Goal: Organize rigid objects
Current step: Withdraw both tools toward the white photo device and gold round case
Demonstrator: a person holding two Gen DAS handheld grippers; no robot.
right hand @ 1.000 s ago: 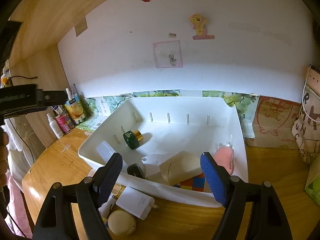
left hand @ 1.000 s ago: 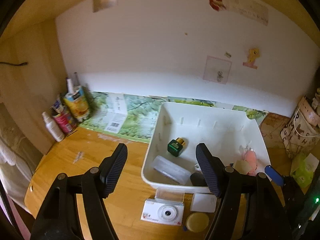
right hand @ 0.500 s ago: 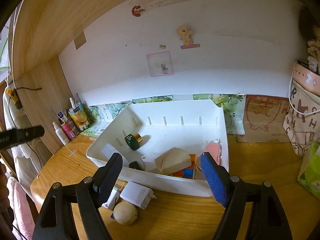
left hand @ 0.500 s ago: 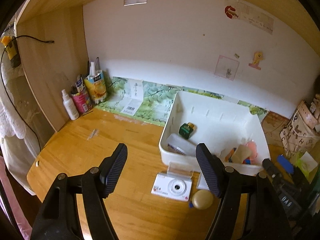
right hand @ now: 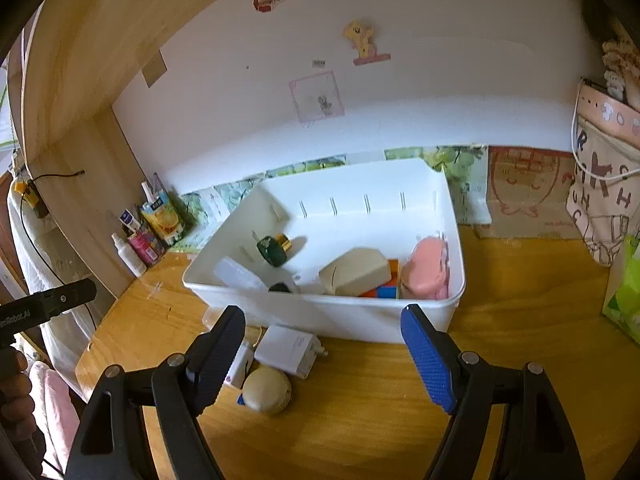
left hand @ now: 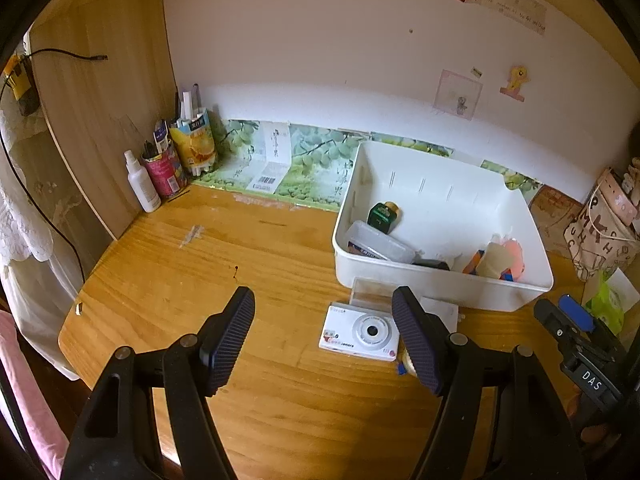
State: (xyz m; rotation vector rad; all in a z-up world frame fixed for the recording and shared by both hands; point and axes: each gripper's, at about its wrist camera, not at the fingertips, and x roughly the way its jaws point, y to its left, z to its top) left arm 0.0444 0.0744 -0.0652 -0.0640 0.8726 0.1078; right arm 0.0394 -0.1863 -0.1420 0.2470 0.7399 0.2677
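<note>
A white bin [left hand: 440, 284] [right hand: 352, 320] stands on the wooden desk and holds a green bottle [left hand: 383, 214] [right hand: 274, 249], a clear case [left hand: 380, 243], a beige block [right hand: 356, 272], a colour cube and a pink item [right hand: 426, 270]. In front of the bin lie a white camera [left hand: 360, 333], a white charger [right hand: 290, 350] and a round beige case [right hand: 267, 391]. My left gripper [left hand: 323, 336] is open and empty, above the desk left of the camera. My right gripper [right hand: 323, 350] is open and empty, near the bin's front wall.
Bottles, tubes and a juice carton [left hand: 194, 146] stand in the back left corner by the wooden side panel. A patterned tote bag [right hand: 604, 200] and a green packet [right hand: 628, 296] sit at the right. A green printed mat lines the back wall.
Both grippers have pulled back and up from the bin, so more of the desk shows. Nothing was taken hold of; both stay open.
</note>
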